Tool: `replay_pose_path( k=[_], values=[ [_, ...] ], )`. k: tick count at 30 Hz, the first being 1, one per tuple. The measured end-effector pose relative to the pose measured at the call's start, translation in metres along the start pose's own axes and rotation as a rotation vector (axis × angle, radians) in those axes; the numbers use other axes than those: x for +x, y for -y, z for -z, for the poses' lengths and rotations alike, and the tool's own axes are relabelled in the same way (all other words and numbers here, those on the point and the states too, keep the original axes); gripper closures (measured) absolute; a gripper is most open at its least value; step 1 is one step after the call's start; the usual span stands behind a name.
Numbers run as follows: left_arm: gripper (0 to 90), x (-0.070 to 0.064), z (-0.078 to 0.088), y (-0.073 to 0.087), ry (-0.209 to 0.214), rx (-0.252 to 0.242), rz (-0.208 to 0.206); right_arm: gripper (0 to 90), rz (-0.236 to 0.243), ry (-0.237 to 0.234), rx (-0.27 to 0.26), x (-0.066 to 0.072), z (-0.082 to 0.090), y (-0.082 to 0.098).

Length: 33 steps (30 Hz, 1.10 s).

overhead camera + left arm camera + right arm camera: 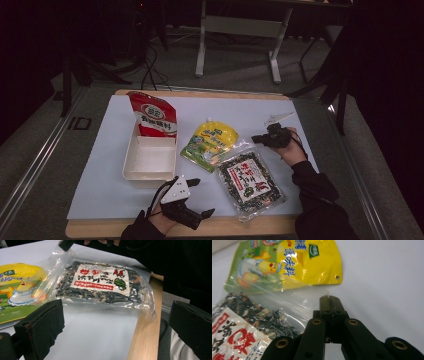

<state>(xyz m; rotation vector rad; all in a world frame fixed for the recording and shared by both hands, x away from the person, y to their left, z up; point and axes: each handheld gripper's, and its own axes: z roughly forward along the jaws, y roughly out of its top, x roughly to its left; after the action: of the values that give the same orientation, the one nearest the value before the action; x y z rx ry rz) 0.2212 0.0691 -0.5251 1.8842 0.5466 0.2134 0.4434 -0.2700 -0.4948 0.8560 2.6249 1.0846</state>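
Note:
A clear bag of dark dried flakes with a red-and-white label (pixel 250 182) lies at the table's front right. Its clear top corner (pixel 312 298) runs up into the jaws of my right gripper (pixel 257 139), which is shut on it (pixel 329 300). In the left gripper view that corner (pixel 56 257) is pulled up towards a black jaw at the top edge. Next to the bag lies a yellow and green pouch (pixel 210 141) (pixel 287 262) (pixel 17 287). My left gripper (pixel 202 197) rests near the front edge, open, with only bare table between its jaws (pixel 117 315).
A white tray (pixel 150 172) sits left of the middle with a red pouch (pixel 152 114) standing at its far end. A pale sheet (pixel 95 180) covers the wooden table, whose front edge (pixel 240 226) lies close to both hands. A dark sleeve (pixel 315 195) comes in at the right.

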Motion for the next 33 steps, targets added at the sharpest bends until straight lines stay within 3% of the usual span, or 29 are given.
replay_pose_path(
  k=[14, 24, 33],
  values=[
    [1.6, 0.005, -0.008, -0.004, 0.013, 0.006, 0.021, 90.0, 0.023, 0.039, -0.105, 0.012, 0.04, -0.006],
    [1.6, 0.007, -0.012, -0.007, 0.019, 0.008, 0.025, 90.0, 0.063, 0.057, -0.18, 0.026, 0.073, -0.015],
    [1.6, 0.011, -0.019, -0.012, 0.02, 0.006, 0.061, 90.0, 0.116, 0.053, -0.226, 0.045, 0.095, -0.025]
  ],
)
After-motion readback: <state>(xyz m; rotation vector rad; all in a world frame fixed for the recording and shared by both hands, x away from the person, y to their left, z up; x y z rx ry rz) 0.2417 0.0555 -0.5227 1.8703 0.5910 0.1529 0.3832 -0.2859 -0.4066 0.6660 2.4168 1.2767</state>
